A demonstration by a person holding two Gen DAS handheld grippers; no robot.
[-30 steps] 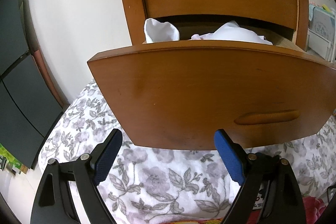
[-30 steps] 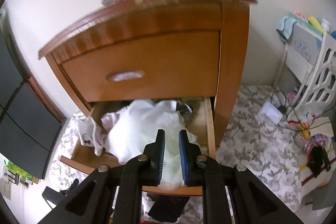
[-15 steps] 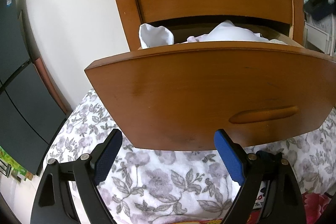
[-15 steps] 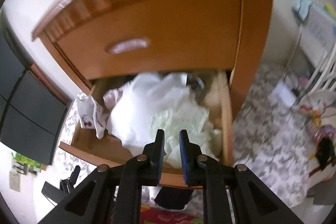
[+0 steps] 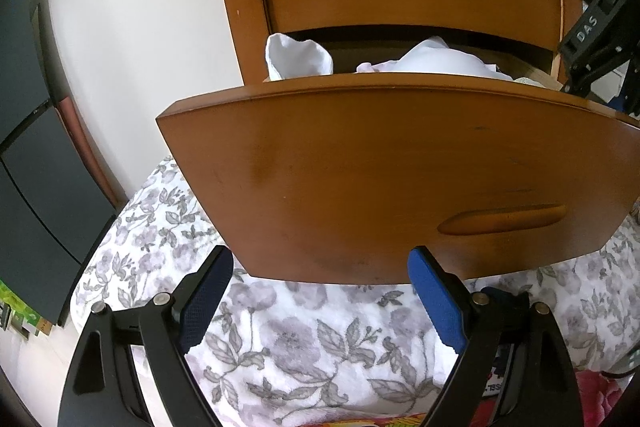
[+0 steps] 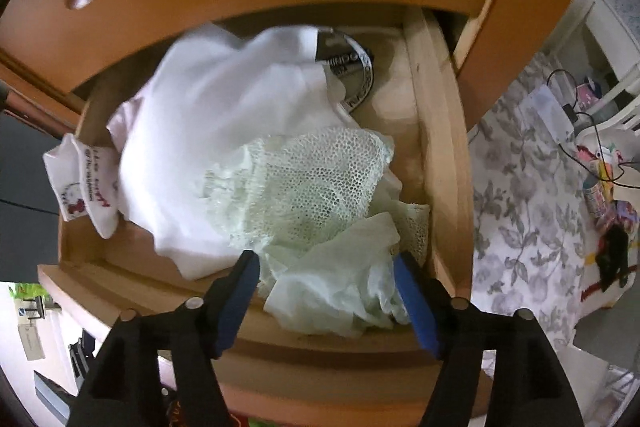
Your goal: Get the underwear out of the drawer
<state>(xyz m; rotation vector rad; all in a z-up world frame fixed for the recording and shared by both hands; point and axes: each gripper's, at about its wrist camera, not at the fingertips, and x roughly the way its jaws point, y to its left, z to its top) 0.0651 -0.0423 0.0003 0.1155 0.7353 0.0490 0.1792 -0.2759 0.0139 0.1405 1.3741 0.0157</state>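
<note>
The open wooden drawer shows white underwear above its front; the left tool hangs wide-spread and empty below it, over a floral blanket

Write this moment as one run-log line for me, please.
stage: pick from open drawer | right gripper: jaws opening, pale crumpled fabric between them, ungripped | left gripper: open, empty, below its front

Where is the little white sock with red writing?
In the right wrist view, the sock hangs over the open drawer's left wall, beside the big white cloth.
</note>
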